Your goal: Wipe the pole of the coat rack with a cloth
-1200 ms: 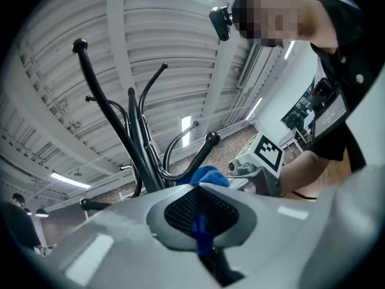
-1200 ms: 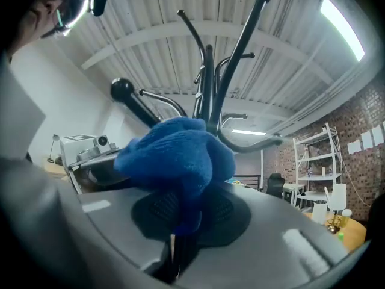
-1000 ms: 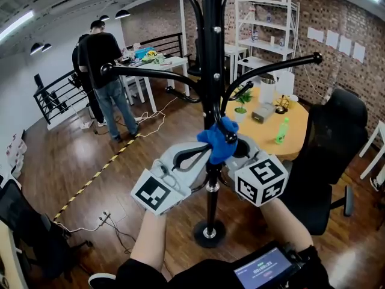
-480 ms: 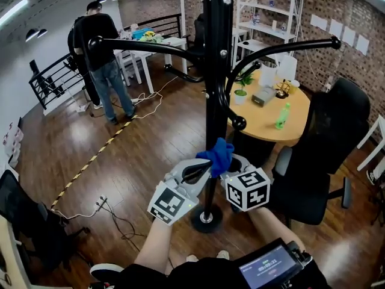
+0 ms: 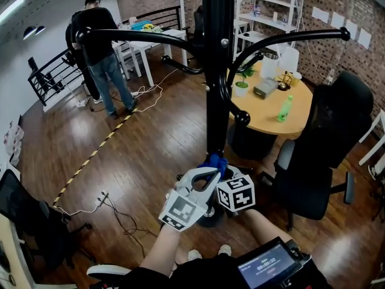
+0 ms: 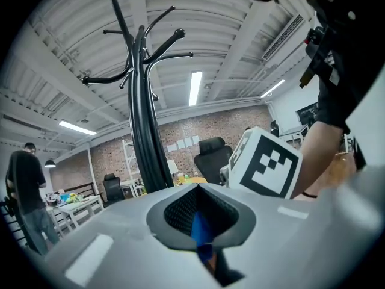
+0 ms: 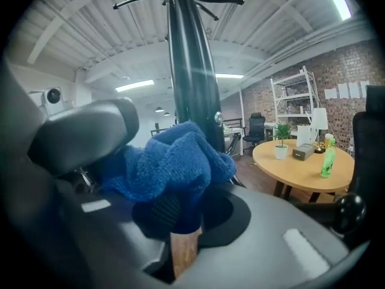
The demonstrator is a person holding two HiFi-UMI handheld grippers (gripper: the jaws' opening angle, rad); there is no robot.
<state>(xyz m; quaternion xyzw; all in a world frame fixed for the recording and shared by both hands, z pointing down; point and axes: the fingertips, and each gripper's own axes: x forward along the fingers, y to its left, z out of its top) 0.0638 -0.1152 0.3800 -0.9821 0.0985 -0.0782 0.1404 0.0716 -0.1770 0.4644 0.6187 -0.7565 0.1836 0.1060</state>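
Observation:
The black coat rack pole (image 5: 216,83) rises through the middle of the head view, with curved hooks branching off it. Low on the pole, just above its round base (image 5: 209,214), a blue cloth (image 5: 215,162) is wrapped against it. My left gripper (image 5: 210,173) and right gripper (image 5: 224,173) meet at the cloth, one on each side of the pole. In the left gripper view a blue sliver of cloth (image 6: 201,233) sits between the closed jaws, and the pole (image 6: 147,143) stands just beyond. The bunched cloth (image 7: 171,164) fills the right gripper (image 7: 180,221) against the pole (image 7: 189,71).
A round wooden table (image 5: 267,116) with a plant and a green bottle (image 5: 284,108) stands right of the rack. A black office chair (image 5: 319,161) is close on the right. A person (image 5: 99,47) stands far left. Cables (image 5: 114,212) lie on the floor.
Both grippers have slid the blue cloth down the pole, from about mid height to just above the base.

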